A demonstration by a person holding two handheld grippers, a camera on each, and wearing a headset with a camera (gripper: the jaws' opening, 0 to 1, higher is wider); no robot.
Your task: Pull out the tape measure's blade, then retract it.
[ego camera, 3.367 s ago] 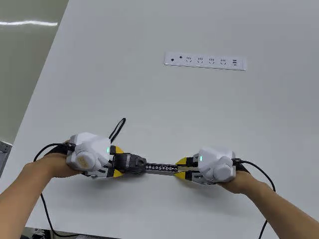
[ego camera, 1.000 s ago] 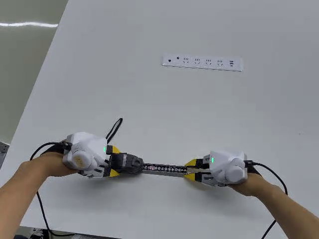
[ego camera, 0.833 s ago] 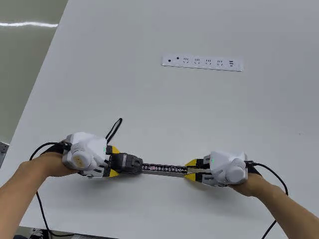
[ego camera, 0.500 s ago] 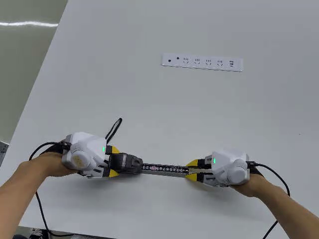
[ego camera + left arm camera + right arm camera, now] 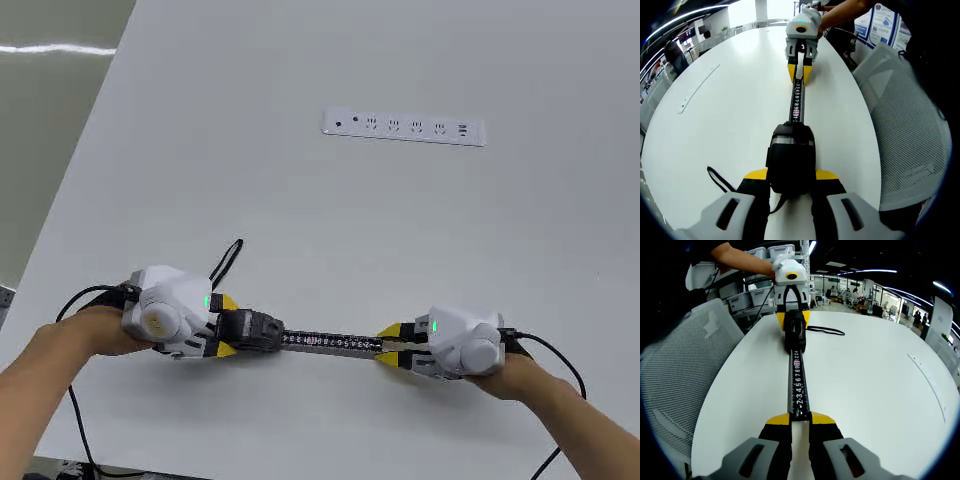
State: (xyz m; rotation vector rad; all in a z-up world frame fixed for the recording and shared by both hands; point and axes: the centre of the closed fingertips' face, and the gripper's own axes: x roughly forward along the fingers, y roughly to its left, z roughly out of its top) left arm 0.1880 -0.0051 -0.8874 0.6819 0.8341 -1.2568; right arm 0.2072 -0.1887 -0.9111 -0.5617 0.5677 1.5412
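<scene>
A black tape measure case (image 5: 250, 330) (image 5: 791, 155) lies on the white table, held between the yellow-tipped jaws of my left gripper (image 5: 222, 326) (image 5: 790, 176). Its dark blade (image 5: 330, 342) (image 5: 798, 385) (image 5: 796, 100), with white numerals, runs straight out to the right. My right gripper (image 5: 392, 345) (image 5: 800, 418) is shut on the blade's end. The case's black wrist strap (image 5: 228, 260) (image 5: 825, 331) trails on the table behind the left gripper. In each gripper view the other gripper faces me at the far end of the blade.
A white power strip (image 5: 403, 128) (image 5: 697, 90) (image 5: 931, 382) lies farther back on the table (image 5: 300, 200). A grey mesh chair (image 5: 910, 135) (image 5: 675, 370) stands beside the table's near edge. The table's left edge (image 5: 70, 190) drops to the floor.
My right gripper has drawn to the right with the blade's end, so more blade shows between the grippers than before. The left gripper and case have stayed nearly in place.
</scene>
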